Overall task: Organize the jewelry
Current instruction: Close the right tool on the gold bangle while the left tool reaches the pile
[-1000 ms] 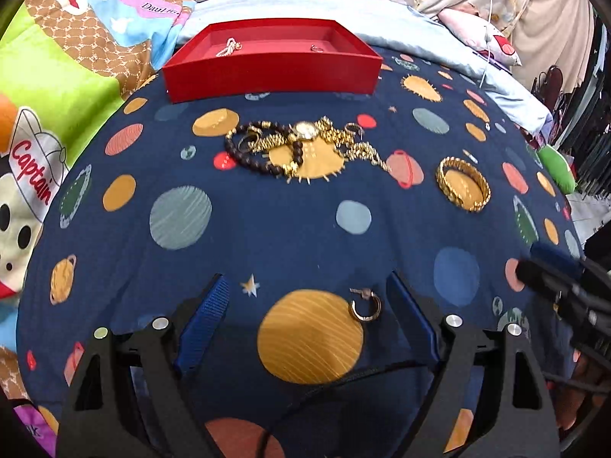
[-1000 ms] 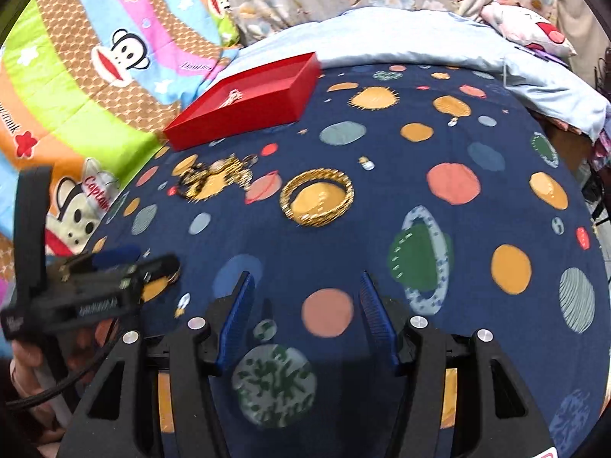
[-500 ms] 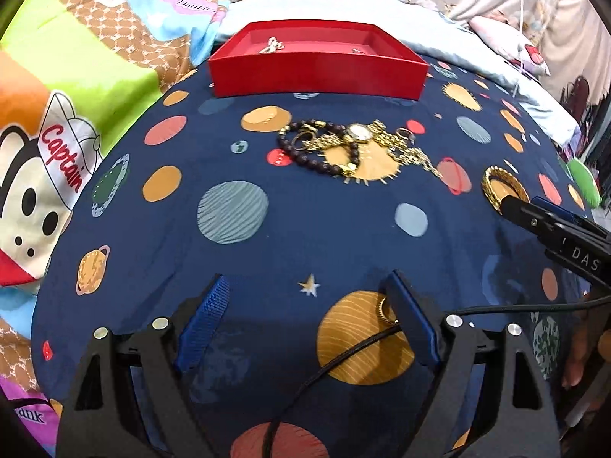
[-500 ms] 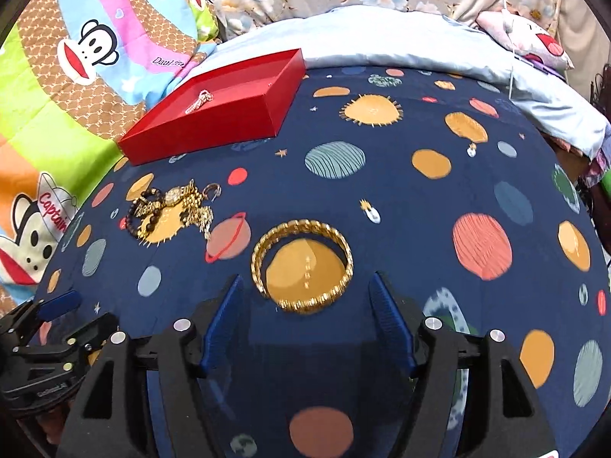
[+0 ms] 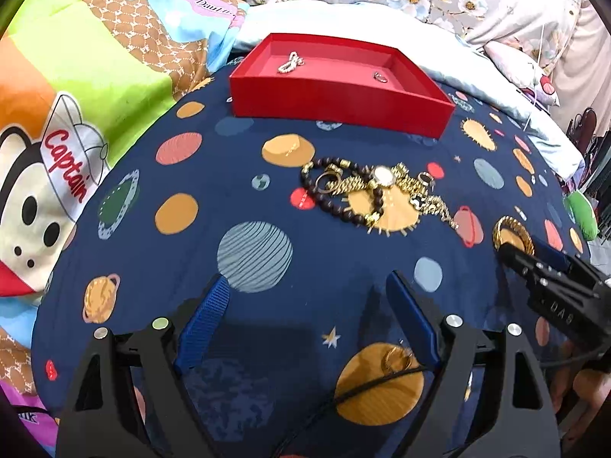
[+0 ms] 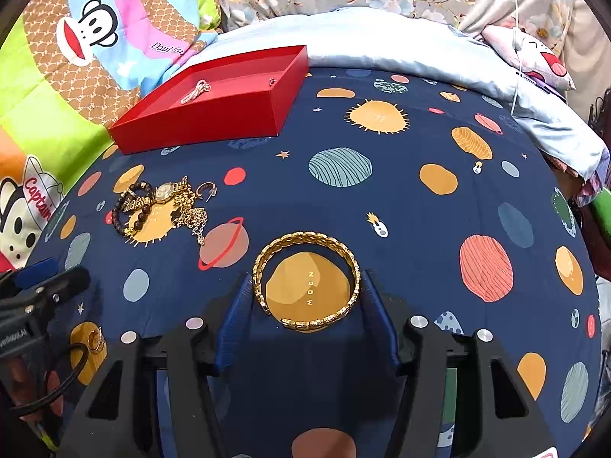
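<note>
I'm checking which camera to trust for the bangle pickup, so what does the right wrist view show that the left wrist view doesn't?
Only the right wrist view shows the whole gold bangle lying flat between the right gripper fingers, whose jaws have just been closing around it; both pads look to be at its sides.

Only the left wrist view shows the open left gripper head-on, with nothing between its fingers.

Both show the red tray, the tangled jewelry pile and the small gold hoop earring on the planet-print sheet.
</note>
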The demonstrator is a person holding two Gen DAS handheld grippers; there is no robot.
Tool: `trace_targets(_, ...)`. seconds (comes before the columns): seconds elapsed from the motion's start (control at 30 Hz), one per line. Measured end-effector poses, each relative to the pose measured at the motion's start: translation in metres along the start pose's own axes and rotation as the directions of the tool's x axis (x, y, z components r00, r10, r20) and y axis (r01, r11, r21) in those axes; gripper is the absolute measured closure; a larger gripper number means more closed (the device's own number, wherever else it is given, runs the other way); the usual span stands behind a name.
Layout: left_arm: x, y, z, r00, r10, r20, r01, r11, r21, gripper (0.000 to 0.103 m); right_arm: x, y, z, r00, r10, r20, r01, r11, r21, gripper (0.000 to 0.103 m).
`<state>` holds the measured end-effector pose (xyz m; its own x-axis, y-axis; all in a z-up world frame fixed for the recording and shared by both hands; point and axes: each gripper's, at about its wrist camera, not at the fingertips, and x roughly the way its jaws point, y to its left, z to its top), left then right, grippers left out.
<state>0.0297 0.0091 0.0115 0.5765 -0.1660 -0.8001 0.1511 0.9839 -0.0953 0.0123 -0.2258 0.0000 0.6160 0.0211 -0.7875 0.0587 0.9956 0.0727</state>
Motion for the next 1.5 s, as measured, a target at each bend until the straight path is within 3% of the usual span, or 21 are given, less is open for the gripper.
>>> trace_targets(0.37, 0.008, -0.007, 0.023, 0.999, -0.02, 0.029, 0.02, 1.0, 0.004, 0.022, -0.009, -0.011, -0.008, 0.998, 0.065, 0.014, -0.066, 0.995, 0.073, 0.047)
trace_targets(0.5, 0.016, -0.001, 0.038, 0.999, -0.032, 0.043, 0.032, 0.999, -0.016, 0.03, -0.01, -0.013, -0.01, 0.997, 0.075, 0.024, -0.076, 0.994, 0.082, 0.047)
trace_targets(0.73, 0.034, -0.004, 0.053, 0.999, -0.036, 0.038, 0.036, 0.999, 0.006, 0.058, -0.009, -0.012, -0.009, 0.995, 0.093, 0.024, -0.094, 0.992, 0.087, 0.047)
trace_targets(0.87, 0.04, -0.011, 0.054, 0.998, -0.045, 0.034, 0.044, 0.999, 0.03, 0.061, -0.009, -0.012, -0.009, 0.995, 0.099, 0.025, -0.101, 0.991, 0.092, 0.046)
trace_targets(0.93, 0.045, -0.015, 0.054, 0.999, -0.038, 0.027, 0.037, 0.998, 0.051, 0.07, -0.009, -0.013, -0.008, 0.994, 0.102, 0.026, -0.104, 0.99, 0.094, 0.046)
trace_targets(1.0, 0.05, -0.017, 0.054, 0.999, -0.024, 0.024, 0.023, 0.998, 0.058, 0.071, -0.008, -0.013, -0.008, 0.994, 0.103, 0.026, -0.105, 0.99, 0.094, 0.046)
trace_targets(1.5, 0.046, -0.008, 0.057, 0.998, -0.056, 0.039, 0.055, 0.998, 0.016, 0.097, -0.008, -0.013, -0.007, 0.994, 0.108, 0.028, -0.111, 0.989, 0.098, 0.046)
